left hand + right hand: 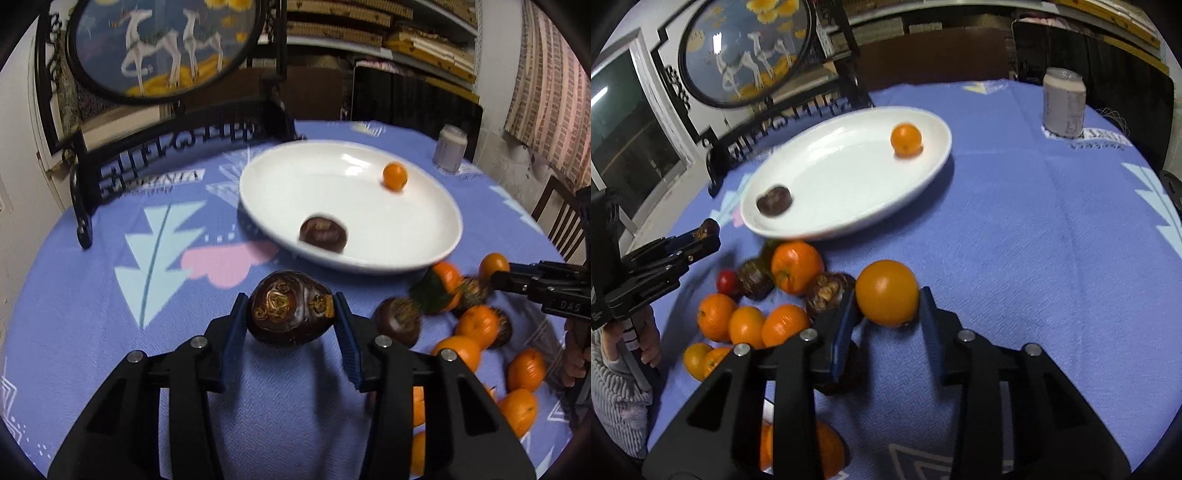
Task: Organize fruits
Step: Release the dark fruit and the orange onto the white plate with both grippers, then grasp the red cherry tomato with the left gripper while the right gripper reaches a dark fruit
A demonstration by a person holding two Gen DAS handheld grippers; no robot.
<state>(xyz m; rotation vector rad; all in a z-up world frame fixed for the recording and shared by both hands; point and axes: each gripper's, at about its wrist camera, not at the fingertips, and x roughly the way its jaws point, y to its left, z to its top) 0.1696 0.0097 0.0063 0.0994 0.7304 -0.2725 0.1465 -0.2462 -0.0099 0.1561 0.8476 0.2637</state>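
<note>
Clamped between my left gripper's (291,314) blue pads sits a dark brown knobbly fruit (290,308), while my right gripper (886,314) pinches a smooth round orange (887,292).

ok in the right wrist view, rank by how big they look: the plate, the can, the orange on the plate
1. plate
2. can
3. orange on the plate

All three sit at a similar distance, so the order looks safe.
</note>
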